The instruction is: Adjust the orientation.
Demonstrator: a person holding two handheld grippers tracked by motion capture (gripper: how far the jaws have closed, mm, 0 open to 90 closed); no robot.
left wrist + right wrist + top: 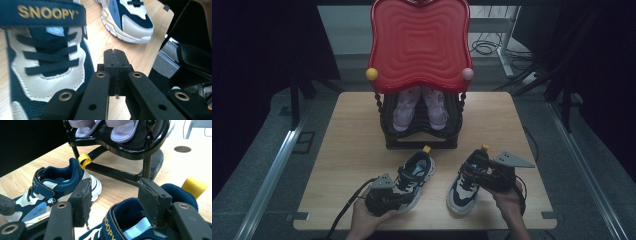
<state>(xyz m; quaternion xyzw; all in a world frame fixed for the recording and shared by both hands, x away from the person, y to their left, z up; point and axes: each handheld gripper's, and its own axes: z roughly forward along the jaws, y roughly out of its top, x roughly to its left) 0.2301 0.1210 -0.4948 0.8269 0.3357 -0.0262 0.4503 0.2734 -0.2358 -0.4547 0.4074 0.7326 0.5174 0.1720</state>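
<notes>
1. My left claw sits at the near left of the table. Its two jaws are pressed tight together with nothing between them.
2. The left shoe lies just beside that claw. In the left gripper view it is right next to the shut jaws, on their left, and I can read the word SNOOPY on its strap.
3. My right claw is over the right shoe. Its jaws are spread apart, one on each side of the shoe's opening. I can't tell if the pads press on the shoe.
4. Past both claws stands a black shoe rack with a red top. Two pale sandals sit on its shelf.
</notes>
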